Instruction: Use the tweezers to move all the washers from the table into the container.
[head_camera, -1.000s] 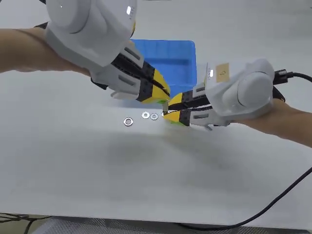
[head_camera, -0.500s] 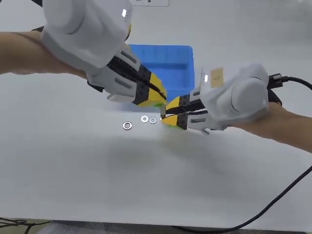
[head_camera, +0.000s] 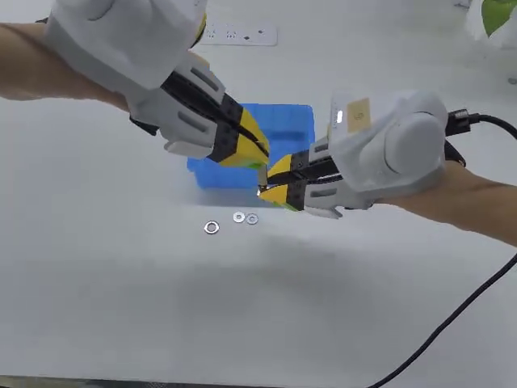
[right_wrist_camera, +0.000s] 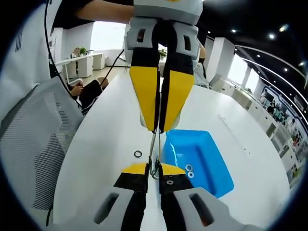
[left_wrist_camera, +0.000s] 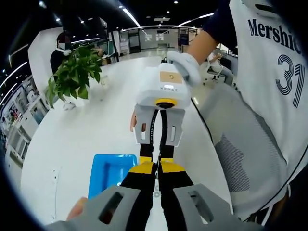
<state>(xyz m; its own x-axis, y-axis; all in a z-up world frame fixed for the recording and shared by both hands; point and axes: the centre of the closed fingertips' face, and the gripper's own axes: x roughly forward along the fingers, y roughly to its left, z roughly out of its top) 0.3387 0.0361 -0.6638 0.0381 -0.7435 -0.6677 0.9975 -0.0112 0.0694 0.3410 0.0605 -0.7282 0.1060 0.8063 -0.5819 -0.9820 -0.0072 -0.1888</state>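
3 washers (head_camera: 239, 217) on the table (head_camera: 121, 283), tweezers (right_wrist_camera: 155, 149) between both grippers

Your left gripper (head_camera: 262, 158) is pinched tight on the upper part of the tweezers. They run down to your right gripper (head_camera: 267, 187), whose jaws sit narrowly apart around the lower end; whether they grip it cannot be told. Both tips meet at the near wall of the blue container (head_camera: 292, 121). The 3 washers lie in a loose row just in front of it, and 2 more lie inside.

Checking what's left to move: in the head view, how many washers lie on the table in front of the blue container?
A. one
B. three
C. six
B: three washers lie on the table, in front of the container.
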